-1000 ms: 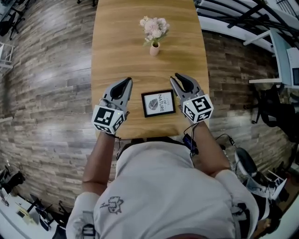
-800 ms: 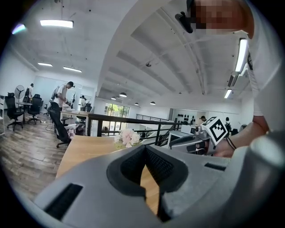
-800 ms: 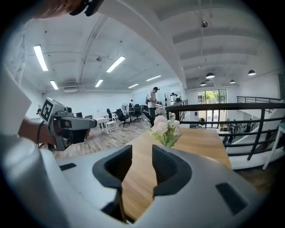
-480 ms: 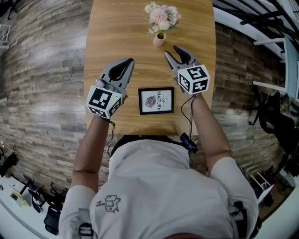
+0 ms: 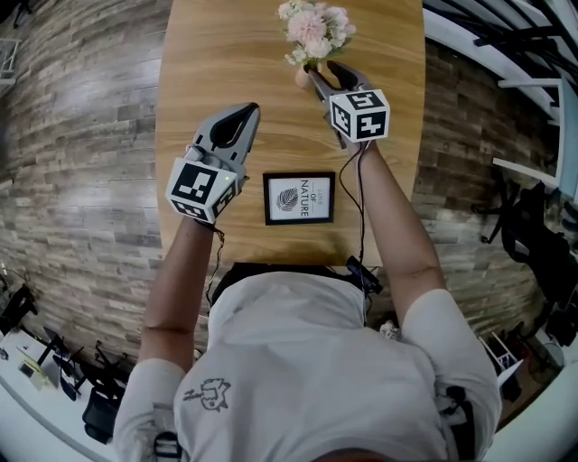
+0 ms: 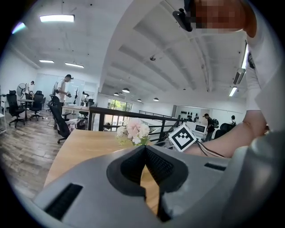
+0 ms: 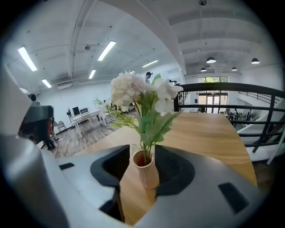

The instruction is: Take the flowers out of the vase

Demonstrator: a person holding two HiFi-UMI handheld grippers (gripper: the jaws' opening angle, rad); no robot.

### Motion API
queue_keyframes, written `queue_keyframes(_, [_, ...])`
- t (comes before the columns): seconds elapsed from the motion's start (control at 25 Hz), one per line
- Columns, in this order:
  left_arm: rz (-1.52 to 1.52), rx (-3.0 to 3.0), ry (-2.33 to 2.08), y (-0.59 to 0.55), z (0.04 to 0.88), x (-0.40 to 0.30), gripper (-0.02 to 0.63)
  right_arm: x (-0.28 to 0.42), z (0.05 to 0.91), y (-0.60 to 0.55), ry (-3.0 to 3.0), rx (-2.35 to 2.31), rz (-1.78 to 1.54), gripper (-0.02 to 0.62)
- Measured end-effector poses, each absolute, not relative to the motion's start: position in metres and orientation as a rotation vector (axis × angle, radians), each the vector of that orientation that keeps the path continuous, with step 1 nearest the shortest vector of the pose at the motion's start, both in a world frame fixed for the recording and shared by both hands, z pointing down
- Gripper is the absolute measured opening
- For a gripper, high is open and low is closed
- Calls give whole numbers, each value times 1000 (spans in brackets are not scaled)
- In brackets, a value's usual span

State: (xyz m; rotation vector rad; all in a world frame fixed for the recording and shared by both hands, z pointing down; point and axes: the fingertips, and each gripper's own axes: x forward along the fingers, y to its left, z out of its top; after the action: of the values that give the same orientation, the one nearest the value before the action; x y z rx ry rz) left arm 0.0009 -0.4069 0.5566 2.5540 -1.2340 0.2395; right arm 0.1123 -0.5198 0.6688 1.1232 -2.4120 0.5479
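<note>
The flowers (image 5: 314, 27) stood in the vase (image 5: 302, 78) at the table's (image 5: 226, 54) far end, the vase between the spread, just-opened jaws of the right gripper (image 5: 323, 70), which pressed nothing, so closing that low might have gripped or tipped the vase instead of the flowers, with the left gripper (image 5: 246, 110), pressed together, too far left to steady it.

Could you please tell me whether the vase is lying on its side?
No, the vase stands upright on the table, with the flowers in it.

I see a small framed print (image 5: 299, 198) lying flat near my edge of the wooden desk (image 5: 217, 54). Plank floor (image 5: 81, 180) surrounds it, with an office chair (image 6: 59, 124) beyond.
</note>
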Motion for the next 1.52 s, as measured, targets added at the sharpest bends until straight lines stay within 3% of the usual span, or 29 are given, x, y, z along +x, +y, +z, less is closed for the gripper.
queue_keyframes(0.4, [265, 2524, -1231, -412, 569, 1, 3, 105, 684, -547, -2419, 1147, 609, 180])
queue_keyframes(0.64, [270, 2498, -1265, -408, 571, -6, 3, 102, 681, -547, -2436, 1152, 576, 81])
queue_keyframes(0.8, [256, 2496, -1277, -406, 566, -9, 3, 105, 673, -545, -2460, 1177, 555, 66])
queue_keyframes(1.52, [177, 2613, -1276, -365, 507, -26, 3, 103, 537, -519, -2642, 1347, 336, 51])
